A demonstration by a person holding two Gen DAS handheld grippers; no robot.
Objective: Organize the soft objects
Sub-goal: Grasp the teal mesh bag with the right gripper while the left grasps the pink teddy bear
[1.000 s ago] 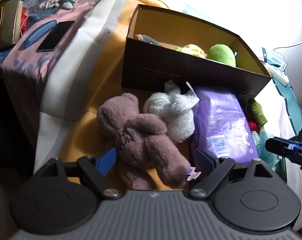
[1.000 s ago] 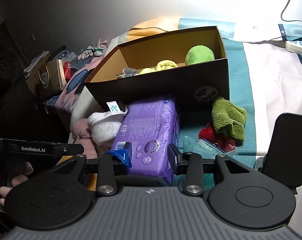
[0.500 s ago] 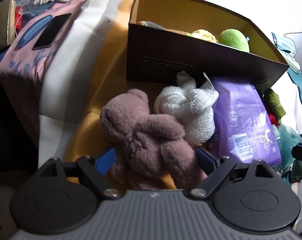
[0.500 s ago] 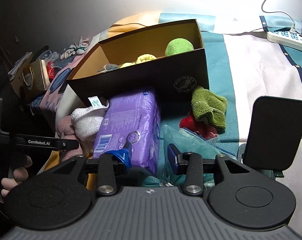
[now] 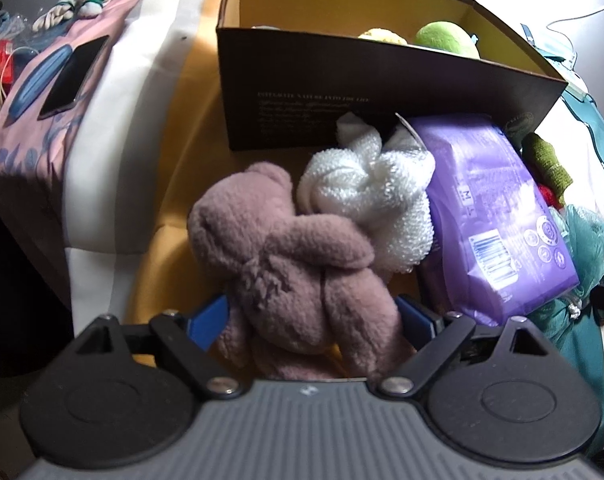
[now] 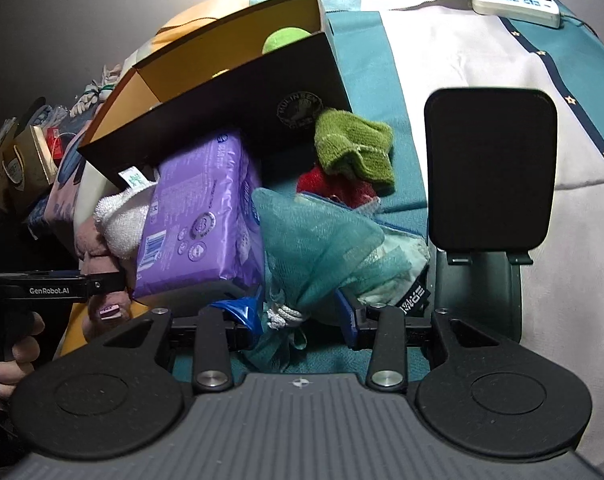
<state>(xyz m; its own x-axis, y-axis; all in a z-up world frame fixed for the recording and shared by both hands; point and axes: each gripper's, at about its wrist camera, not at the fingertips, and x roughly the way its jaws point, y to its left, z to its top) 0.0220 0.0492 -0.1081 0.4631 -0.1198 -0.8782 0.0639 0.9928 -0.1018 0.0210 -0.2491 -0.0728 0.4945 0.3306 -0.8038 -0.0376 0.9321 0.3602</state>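
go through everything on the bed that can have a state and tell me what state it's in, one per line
Box: open, no lid on it.
Green ball: inside the box.
Plush bear: lying on the bed, between the open left gripper fingers.
White puff: bunched, against the bear.
Purple pack: sealed, lying flat.
Teal mesh pouf: between the right gripper fingers.
Green cloth: crumpled.

Soft items crowd the box (image 5: pixel 342 92) front (plush bear (image 5: pixel 298 268) to green cloth (image 6: pixel 354 148)); pale sheet (image 6: pixel 482 40) right lies free.
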